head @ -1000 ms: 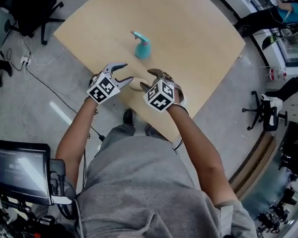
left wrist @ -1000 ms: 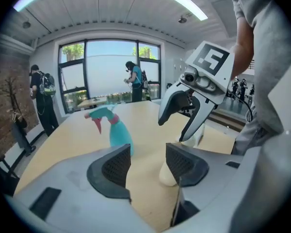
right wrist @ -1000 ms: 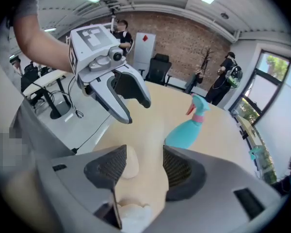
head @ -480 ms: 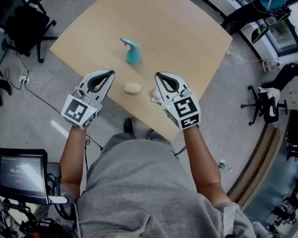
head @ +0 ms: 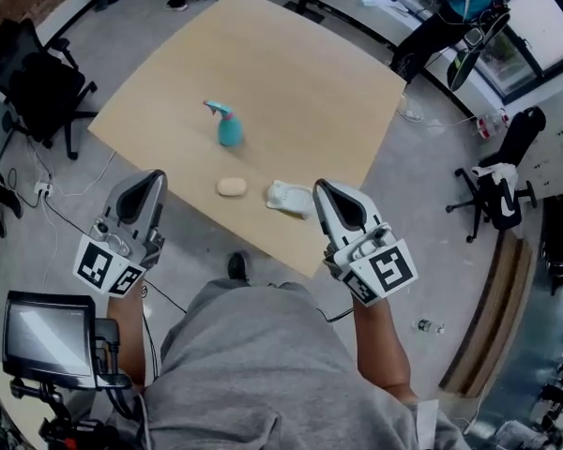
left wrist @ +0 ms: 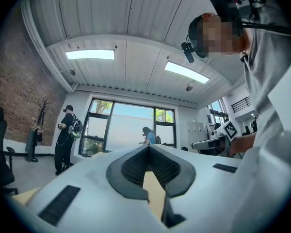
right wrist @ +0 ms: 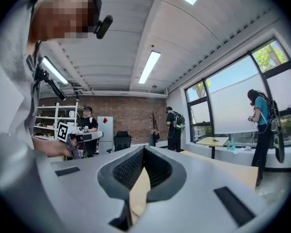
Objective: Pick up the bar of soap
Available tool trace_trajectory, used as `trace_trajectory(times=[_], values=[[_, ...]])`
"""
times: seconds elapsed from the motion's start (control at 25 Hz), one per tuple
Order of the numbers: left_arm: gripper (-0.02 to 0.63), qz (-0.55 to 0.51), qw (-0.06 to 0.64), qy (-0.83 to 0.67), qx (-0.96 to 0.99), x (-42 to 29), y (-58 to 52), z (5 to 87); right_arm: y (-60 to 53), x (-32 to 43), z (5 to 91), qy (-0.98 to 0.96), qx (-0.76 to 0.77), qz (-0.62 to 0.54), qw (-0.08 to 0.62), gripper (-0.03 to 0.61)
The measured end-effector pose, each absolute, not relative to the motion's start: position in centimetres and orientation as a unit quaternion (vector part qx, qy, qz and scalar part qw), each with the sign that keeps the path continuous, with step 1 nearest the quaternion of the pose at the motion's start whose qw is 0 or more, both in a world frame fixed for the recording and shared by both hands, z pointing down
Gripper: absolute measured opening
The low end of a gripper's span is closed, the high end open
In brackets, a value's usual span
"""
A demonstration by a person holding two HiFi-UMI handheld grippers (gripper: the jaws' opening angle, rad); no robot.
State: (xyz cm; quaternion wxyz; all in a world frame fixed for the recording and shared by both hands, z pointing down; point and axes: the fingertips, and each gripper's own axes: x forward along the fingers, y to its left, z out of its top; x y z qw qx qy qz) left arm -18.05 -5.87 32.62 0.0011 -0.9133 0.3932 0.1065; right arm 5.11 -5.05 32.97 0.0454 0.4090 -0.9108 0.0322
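Observation:
The cream oval bar of soap [head: 231,187] lies untouched on the tan table [head: 291,82], near its front edge. My left gripper [head: 157,175] hangs off the table's left side, over the floor, jaws shut on nothing. My right gripper [head: 320,187] sits just right of a crumpled white cloth [head: 289,198] at the table's front corner, also shut and empty. In the left gripper view the left gripper [left wrist: 148,147] points up into the room, and so does the right gripper [right wrist: 143,149] in the right gripper view; neither view shows the soap.
A teal spray bottle [head: 228,126] stands behind the soap. Black office chairs [head: 38,82] [head: 502,186] flank the table. A monitor [head: 52,337] sits at the lower left, with cables on the floor. A person [head: 455,12] stands at the far right.
Both grippers went from open over the soap to shut. They drew back toward me and apart, the left off the table's edge. The soap stayed put.

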Motion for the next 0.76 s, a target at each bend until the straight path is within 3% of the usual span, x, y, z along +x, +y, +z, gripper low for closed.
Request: trace_trajectory(times=[0.44,0.76], values=[[0.005,0.091,0.017,0.354,-0.931,-6.8,4.6,29.6,6.4,14.0,28.2,-0.904,0.427,0.003,-0.002,0.005],[0.005,0.108,0.045,0.327,-0.938,-2.3,11.6,25.9,14.9,18.3,27.0,-0.896,0.444,-0.025,0.013,0.005]])
